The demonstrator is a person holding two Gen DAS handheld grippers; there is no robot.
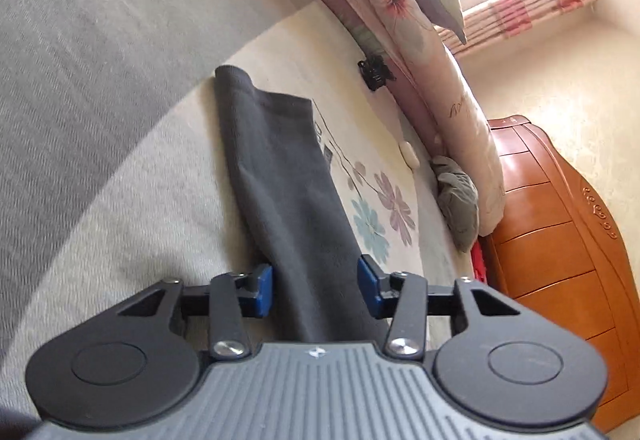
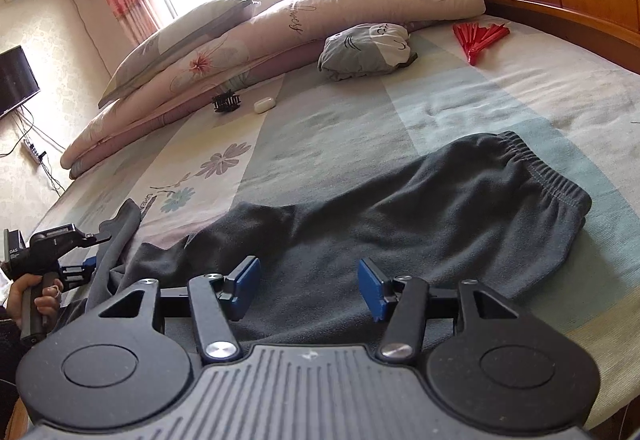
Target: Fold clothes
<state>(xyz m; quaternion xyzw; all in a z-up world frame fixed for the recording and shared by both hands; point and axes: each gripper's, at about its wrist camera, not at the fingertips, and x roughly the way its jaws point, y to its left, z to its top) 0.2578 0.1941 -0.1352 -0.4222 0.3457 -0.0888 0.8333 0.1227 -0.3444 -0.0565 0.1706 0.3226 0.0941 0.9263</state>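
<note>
Dark grey trousers [image 2: 400, 216] sprawl across the bed [image 2: 500, 88], one leg trailing toward the left tongs [image 1: 316, 286]. Both left and right tongs [image 2: 308, 286] gape over cloth, gripping nothing. Close too shallow and I reckon only one layer lifts, twisting the fold.

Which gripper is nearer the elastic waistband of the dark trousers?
Right. The right gripper hangs open over the trousers' seat, the waistband just beyond. The left gripper is at the leg end, farthest from it.
</note>
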